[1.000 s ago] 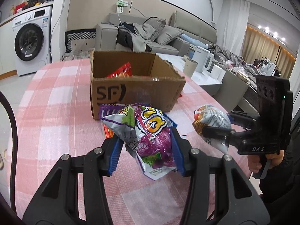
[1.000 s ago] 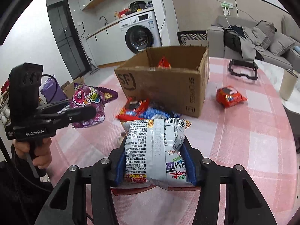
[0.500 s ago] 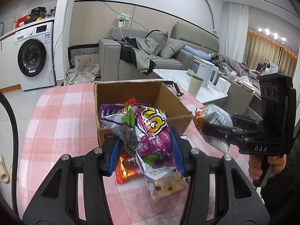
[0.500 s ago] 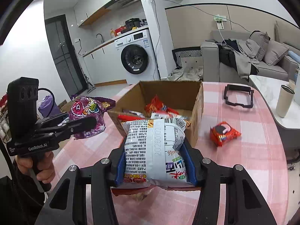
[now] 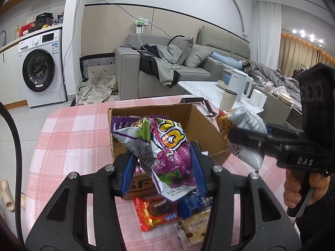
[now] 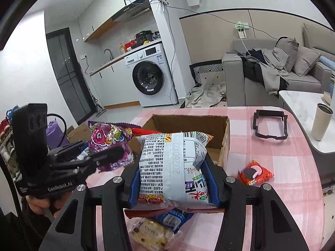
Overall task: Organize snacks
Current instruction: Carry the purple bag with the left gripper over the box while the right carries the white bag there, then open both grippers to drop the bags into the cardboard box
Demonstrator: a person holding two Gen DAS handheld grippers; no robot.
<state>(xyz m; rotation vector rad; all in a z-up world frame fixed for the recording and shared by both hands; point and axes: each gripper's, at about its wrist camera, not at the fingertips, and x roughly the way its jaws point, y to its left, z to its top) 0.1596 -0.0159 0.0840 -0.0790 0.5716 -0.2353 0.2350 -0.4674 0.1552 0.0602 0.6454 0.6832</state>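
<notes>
Left gripper [image 5: 164, 170] pinches a purple snack bag [image 5: 167, 146] between its blue pads, held up in the air over the near edge of the open cardboard box [image 5: 201, 125]. The bag stands roughly upright, long axis vertical, crumpled top flaring toward the left, bottom edge hanging below the pads.

Right gripper [image 6: 173, 179] is clamped on a white noodle packet [image 6: 173, 159], also held up in front of the box's near side. Packet's long axis runs away from the camera and upward; printed back with barcode faces the lens, orange top corner points toward the box.

Only the left view shows: the white kettle [image 5: 240, 83] on the marble side table, and the orange biscuit pack [image 5: 155, 211] lying on the pink checked tablecloth [image 5: 73, 136] just below the box, next to a blue pack [image 5: 192, 202] and a pale cracker pack [image 5: 194, 226].

Only the right view shows: a separate orange snack pack [image 6: 254, 173] lying alone on the cloth right of the box, a black frame [image 6: 270, 125] on the far right of the table, and the kitchen counter with sink at far left.

Both views show the washing machine [image 6: 150, 77] and grey sofa [image 5: 167, 71] beyond the table, and each gripper sees the other one beside it, in a hand
</notes>
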